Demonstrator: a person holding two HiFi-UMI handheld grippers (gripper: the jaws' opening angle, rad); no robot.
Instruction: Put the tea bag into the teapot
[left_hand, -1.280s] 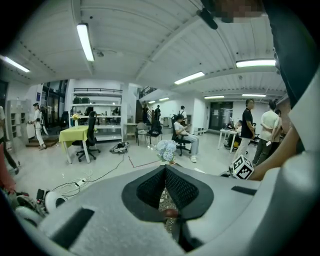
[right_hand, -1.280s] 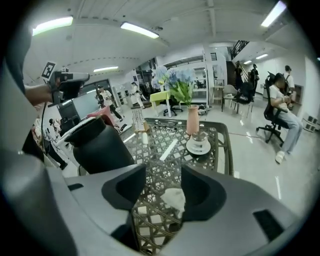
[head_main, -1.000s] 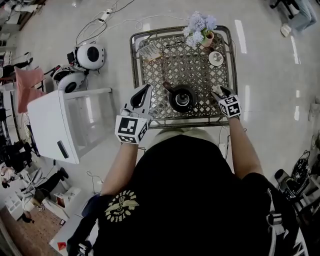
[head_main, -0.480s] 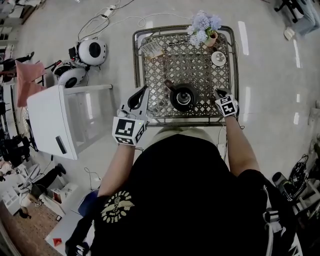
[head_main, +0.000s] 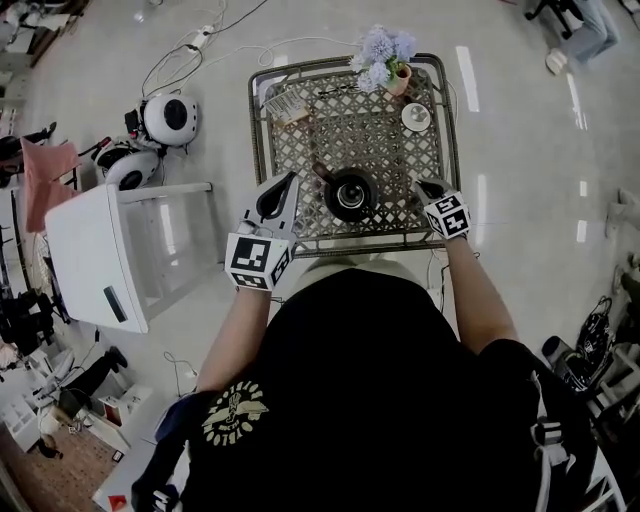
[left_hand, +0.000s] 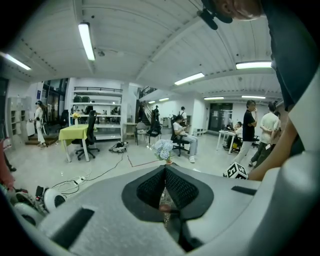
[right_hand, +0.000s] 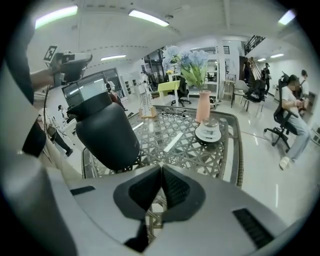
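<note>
A black teapot (head_main: 349, 194) stands open-topped on the lattice table (head_main: 300, 140), near its front edge; in the right gripper view the teapot (right_hand: 107, 134) looms close at the left. A small pale striped packet (head_main: 286, 105), possibly the tea bag, lies at the table's far left corner. My left gripper (head_main: 293, 177) hovers left of the pot, its jaws met at the tips (left_hand: 164, 169), and I see nothing gripped. My right gripper (head_main: 420, 183) is just right of the pot, shut (right_hand: 161, 167), with nothing visible between its pads.
A vase of blue flowers (head_main: 381, 55) and a white saucer (head_main: 415, 117) carrying a small item stand at the table's far right. A white cabinet (head_main: 120, 250) stands left of the table. Round white devices (head_main: 165, 118) and cables lie on the floor beyond.
The right gripper's jaws appear to have come together. Both grippers have stayed at the table's near edge beside the teapot, while the head view has shifted slightly.
</note>
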